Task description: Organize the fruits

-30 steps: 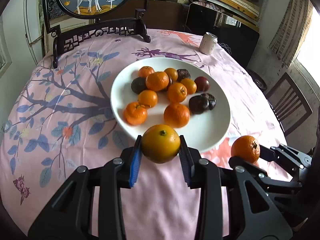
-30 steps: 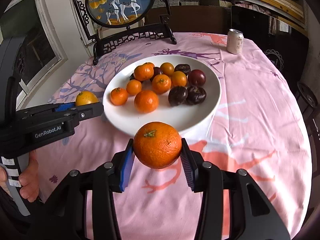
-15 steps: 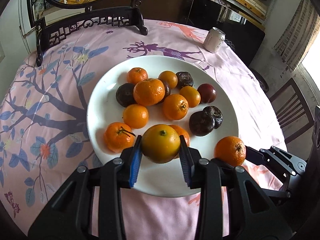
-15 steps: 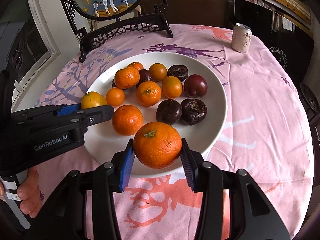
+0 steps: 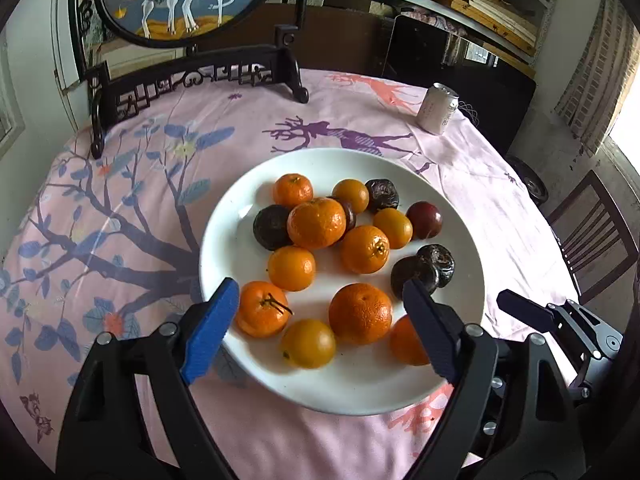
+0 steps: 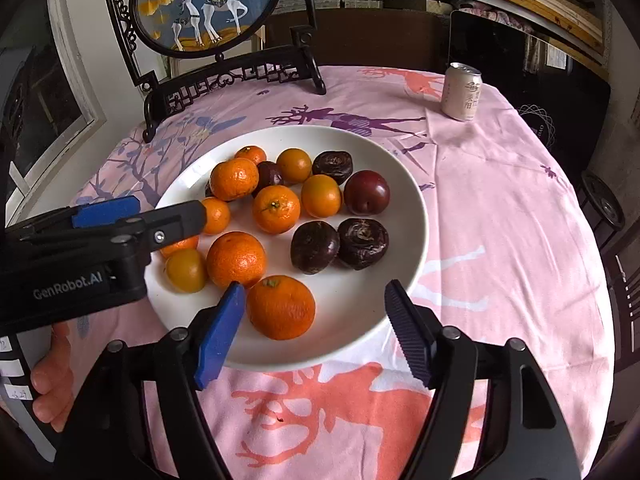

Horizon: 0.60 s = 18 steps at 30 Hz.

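Once gripped, both fruits (image 5: pixel 308 343) now released

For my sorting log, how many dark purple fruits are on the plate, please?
6 dark fruits: two front right, two back right, two tucked beside the big orange, one partly hidden.

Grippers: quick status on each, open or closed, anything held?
Left gripper: open, holding nothing; a yellow-orange fruit lies on the plate between its fingers.
Right gripper: open, holding nothing; an orange lies beside its blue finger.
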Tool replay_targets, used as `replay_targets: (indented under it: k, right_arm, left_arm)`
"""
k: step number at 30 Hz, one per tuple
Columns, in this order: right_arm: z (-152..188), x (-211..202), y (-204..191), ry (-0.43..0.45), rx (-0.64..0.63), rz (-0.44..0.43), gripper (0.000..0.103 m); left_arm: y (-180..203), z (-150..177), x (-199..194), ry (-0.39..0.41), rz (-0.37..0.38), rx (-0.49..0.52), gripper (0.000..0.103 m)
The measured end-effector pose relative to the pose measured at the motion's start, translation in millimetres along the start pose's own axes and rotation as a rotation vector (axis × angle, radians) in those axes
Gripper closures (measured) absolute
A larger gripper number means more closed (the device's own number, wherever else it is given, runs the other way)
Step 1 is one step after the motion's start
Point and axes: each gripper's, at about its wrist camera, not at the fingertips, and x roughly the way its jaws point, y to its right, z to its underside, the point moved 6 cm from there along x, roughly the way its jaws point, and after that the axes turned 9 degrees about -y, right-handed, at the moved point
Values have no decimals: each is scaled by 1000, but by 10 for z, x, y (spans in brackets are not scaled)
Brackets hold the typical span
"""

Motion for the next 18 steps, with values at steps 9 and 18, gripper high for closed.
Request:
replay_targets:
  k: [9, 18]
  right_arm:
    - [410, -393, 13, 75, 49, 118, 1]
    - [561, -454, -63, 33, 50, 167, 1]
  left_arm:
    - [90, 511, -520, 98, -40, 65, 2]
    - [-80, 852, -692, 70, -58, 1, 2]
